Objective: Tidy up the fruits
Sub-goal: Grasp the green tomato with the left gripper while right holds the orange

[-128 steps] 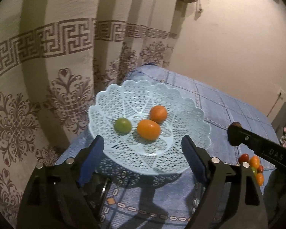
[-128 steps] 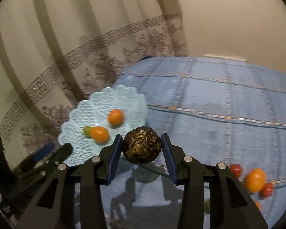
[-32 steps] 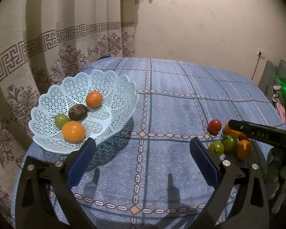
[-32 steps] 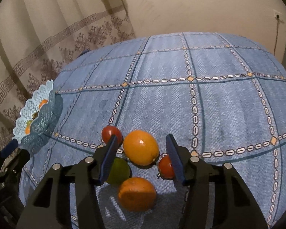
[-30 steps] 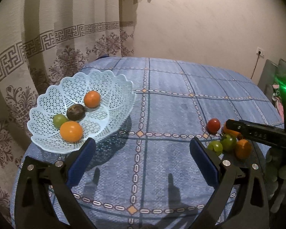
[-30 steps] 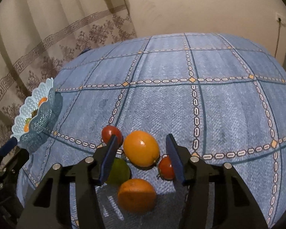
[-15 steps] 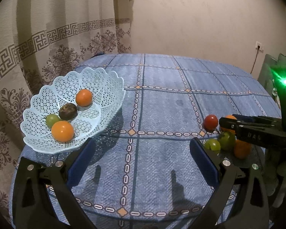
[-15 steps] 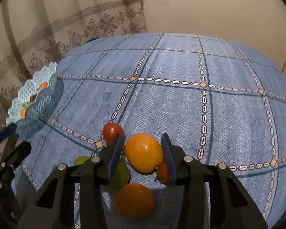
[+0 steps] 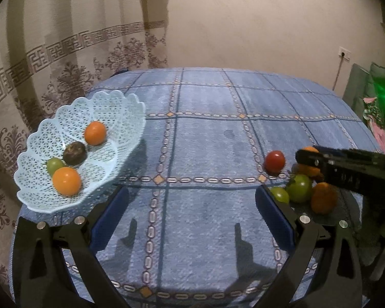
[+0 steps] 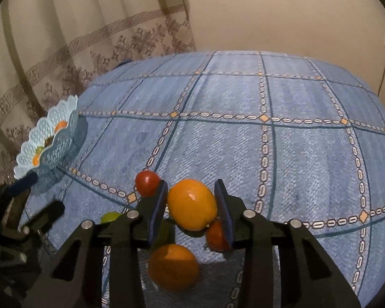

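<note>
Right gripper [image 10: 191, 206] fingers clamped on the orange [image 10: 191, 204] at lower centre of its view, orange's long axis tilted from upper left to lower right between the pads, left gripper [image 9: 191, 211] spread wide over blue tablecloth [image 9: 205, 133], holding nothing, basket [image 9: 110, 118] mid-left.

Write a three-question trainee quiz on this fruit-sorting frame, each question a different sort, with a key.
1. True or false: the left hand-held gripper holds a fruit.
2. How many fruits lie in the light blue basket?
3. The right hand-held gripper has its fingers around which fruit: A) red tomato, B) large orange, C) green tomato?

Key: 1. False, it is open and empty. 2. Four. 3. B.
</note>
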The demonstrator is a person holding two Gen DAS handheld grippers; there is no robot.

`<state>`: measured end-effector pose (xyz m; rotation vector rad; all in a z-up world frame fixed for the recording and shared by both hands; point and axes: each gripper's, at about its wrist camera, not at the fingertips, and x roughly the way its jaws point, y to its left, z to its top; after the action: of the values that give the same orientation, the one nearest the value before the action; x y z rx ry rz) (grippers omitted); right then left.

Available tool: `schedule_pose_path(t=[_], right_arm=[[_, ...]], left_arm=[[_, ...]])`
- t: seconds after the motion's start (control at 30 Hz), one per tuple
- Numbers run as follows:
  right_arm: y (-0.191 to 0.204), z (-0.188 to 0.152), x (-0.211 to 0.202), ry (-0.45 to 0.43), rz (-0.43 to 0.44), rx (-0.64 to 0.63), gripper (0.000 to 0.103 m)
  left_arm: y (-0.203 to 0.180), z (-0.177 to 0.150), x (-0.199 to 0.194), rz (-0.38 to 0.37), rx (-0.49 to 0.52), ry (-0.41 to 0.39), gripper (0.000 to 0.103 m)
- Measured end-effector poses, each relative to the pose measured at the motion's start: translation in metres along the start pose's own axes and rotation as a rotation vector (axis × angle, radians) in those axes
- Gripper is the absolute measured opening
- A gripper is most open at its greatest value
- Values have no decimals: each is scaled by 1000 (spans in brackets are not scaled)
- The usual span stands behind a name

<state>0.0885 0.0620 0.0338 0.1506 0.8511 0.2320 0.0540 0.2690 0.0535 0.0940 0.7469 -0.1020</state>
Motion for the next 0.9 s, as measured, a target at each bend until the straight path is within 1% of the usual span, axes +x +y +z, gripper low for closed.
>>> schedule_pose_path(t=[0.1, 0.2, 0.23, 0.27, 0.33, 0.43, 0.5, 0.57, 0.63, 0.73, 0.8, 0.87, 0.9], right_arm=[[-6, 1, -1, -8, 5, 25, 38], [-9, 1, -2, -13, 11, 36, 38], [-9, 1, -3, -14, 14, 38, 38], [-9, 0, -4, -15, 16, 40, 38], [-10, 1, -4, -17, 20, 44, 38], [-12, 1, -4, -19, 25, 53, 38], [-13, 0, -5, -20, 29, 57, 38], [-13, 0, -5, -19, 31, 57, 38], [-12, -1, -4, -18, 35, 58, 38], [-12, -1, -5, -19, 39, 62, 38], [-12, -1, -4, -18, 44, 64, 38], [-12, -2, -5, -19, 47, 66, 38], [-12, -2, -5, -21, 49, 68, 38]], left_arm=[[-13, -2, 1, -44, 31, 5, 100], [-22, -5, 3, -71, 54, 7, 99], [-25, -6, 5, -82, 61, 13, 97], [-28, -6, 7, -94, 66, 20, 91], [-33, -8, 11, -118, 73, 36, 86], [-38, -10, 16, -141, 83, 51, 80], [-42, -12, 21, -158, 96, 62, 77], [-45, -14, 25, -176, 105, 74, 70], [-47, -14, 27, -203, 109, 80, 68], [-50, -14, 28, -242, 112, 80, 57], [-53, -14, 30, -258, 113, 81, 53], [-55, -14, 32, -292, 114, 86, 40], [-56, -14, 31, -310, 113, 87, 37]])
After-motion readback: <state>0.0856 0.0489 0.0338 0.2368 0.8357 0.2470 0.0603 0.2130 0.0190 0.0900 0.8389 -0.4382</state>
